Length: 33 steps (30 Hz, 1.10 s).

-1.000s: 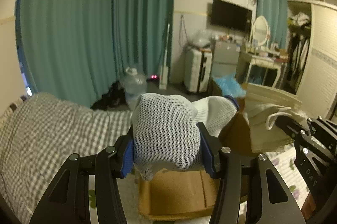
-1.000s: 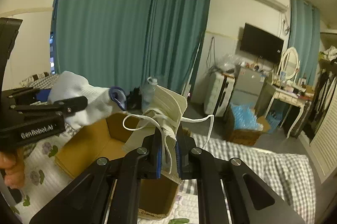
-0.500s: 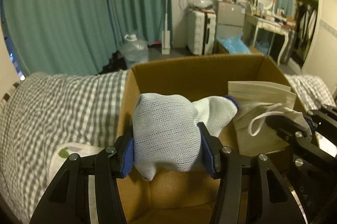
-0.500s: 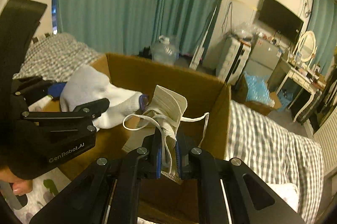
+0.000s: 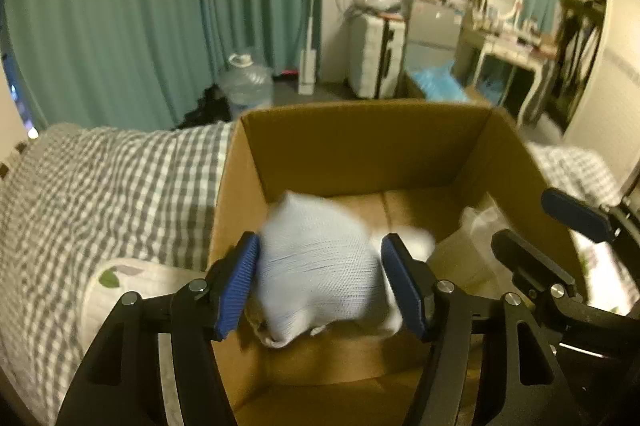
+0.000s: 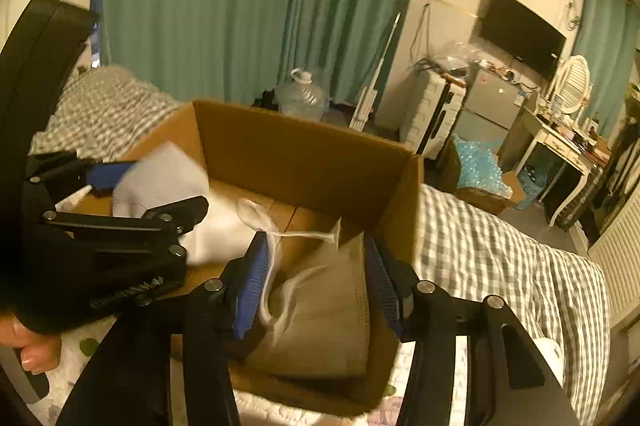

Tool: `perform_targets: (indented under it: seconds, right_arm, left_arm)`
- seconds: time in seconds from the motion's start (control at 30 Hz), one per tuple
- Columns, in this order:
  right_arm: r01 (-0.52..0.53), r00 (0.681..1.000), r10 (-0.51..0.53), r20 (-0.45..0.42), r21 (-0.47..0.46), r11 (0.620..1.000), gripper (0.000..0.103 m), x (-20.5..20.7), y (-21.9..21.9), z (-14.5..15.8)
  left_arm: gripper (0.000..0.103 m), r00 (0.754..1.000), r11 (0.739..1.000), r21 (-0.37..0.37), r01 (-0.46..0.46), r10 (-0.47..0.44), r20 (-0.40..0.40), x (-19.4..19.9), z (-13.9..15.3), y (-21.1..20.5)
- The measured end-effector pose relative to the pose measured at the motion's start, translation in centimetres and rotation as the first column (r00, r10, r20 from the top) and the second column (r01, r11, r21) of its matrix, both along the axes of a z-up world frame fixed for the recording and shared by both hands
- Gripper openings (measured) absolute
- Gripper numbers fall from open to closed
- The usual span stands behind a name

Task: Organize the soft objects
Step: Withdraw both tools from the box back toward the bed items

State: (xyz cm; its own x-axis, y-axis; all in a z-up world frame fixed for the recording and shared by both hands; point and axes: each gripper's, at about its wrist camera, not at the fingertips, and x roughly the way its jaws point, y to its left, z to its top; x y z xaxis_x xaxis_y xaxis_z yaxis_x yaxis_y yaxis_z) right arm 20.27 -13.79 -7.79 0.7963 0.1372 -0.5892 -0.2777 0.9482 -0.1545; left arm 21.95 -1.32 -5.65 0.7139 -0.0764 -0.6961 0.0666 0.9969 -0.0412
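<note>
Over the open brown cardboard box on the grey-checked bed, the left tongs are spreading, and the white knitted glove, motion-blurred and bunched into a soft lump, sits loose between the blue pads. The right tongs are likewise opening. The pale beige pleated face mask, its white ear loop trailing, lies between them inside the box, unpinched.

left claw: tilted down, jaws opening | right claw: tilted down, jaws opening
</note>
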Motion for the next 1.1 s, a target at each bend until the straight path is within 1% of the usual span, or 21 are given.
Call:
perform_targets:
  seconds: [0.07,0.17,0.23,0.27,0.33,0.43,0.53,0.6,0.7,0.73,0.8,0.87,1.03,1.1]
  right_arm:
    - [0.012,1.000,-0.012,0.024,0.019,1.000,0.059,-0.8,-0.7,0.9]
    - [0.026,0.998,-0.029,0.058,0.045,0.999,0.061,-2.2,-1.3,2.4]
    - [0.033,0.996,-0.037,0.079,0.057,0.998,0.063,-3.0,-1.7,3.5]
    - [0.035,0.995,-0.040,0.089,0.060,0.998,0.064,-3.3,-1.8,4.0]
    - [0.041,0.993,-0.049,0.109,0.069,0.997,0.067,-3.9,-2.3,5.2]
    - [0.039,0.991,-0.052,0.127,0.102,0.994,0.074,-5.4,-3.0,6.8]
    - [0.027,0.986,-0.046,0.158,0.124,0.992,0.079,-7.3,-3.8,8.3]
    - [0.018,0.982,-0.043,0.185,0.137,0.990,0.088,-8.6,-4.2,9.3]
    - [0.009,0.973,-0.045,0.225,0.158,0.987,0.093,-10.7,-4.7,10.9]
    - [0.007,0.971,-0.046,0.234,0.165,0.986,0.094,-11.3,-4.5,11.3]
    - [0.003,0.967,-0.048,0.250,0.177,0.984,0.098,-12.6,-4.7,12.3]
    - [-0.005,0.963,-0.047,0.267,0.189,0.982,0.103,-13.8,-4.9,13.1]
    - [-0.027,0.951,-0.037,0.307,0.203,0.979,0.103,-16.7,-5.1,14.7]
    - [-0.033,0.947,-0.036,0.319,0.206,0.978,0.103,-17.7,-5.2,15.2]
  left_arm:
    - [0.064,0.999,1.000,-0.009,-0.009,0.009,0.034,-0.8,1.1,0.0]
    - [0.066,0.996,1.000,0.003,-0.018,0.018,0.085,-1.8,2.8,0.1]
    - [0.077,0.993,0.999,0.014,-0.032,0.031,0.113,-2.4,3.9,0.3]
    - [0.080,0.991,0.999,0.017,-0.040,0.038,0.125,-2.6,4.2,0.5]
    - [0.080,0.980,0.997,0.015,-0.079,0.074,0.183,-3.9,5.4,1.0]
    - [0.080,0.963,0.992,-0.002,-0.126,0.123,0.241,-5.7,6.8,2.0]
    - [0.080,0.956,0.990,-0.003,-0.141,0.137,0.258,-7.1,8.3,2.5]
    - [0.081,0.952,0.988,-0.011,-0.153,0.150,0.269,-8.1,9.2,2.9]
    - [0.082,0.946,0.986,-0.028,-0.164,0.165,0.278,-9.8,10.7,3.3]
    - [0.086,0.945,0.986,-0.034,-0.164,0.167,0.283,-10.3,10.9,3.3]
    - [0.088,0.937,0.984,-0.047,-0.173,0.179,0.301,-11.6,11.9,3.8]
    - [0.088,0.931,0.982,-0.051,-0.181,0.188,0.312,-12.6,12.7,3.8]
    - [0.088,0.926,0.982,-0.040,-0.183,0.186,0.328,-15.2,14.2,4.1]
    - [0.088,0.925,0.980,-0.048,-0.193,0.198,0.323,-15.9,14.5,4.4]
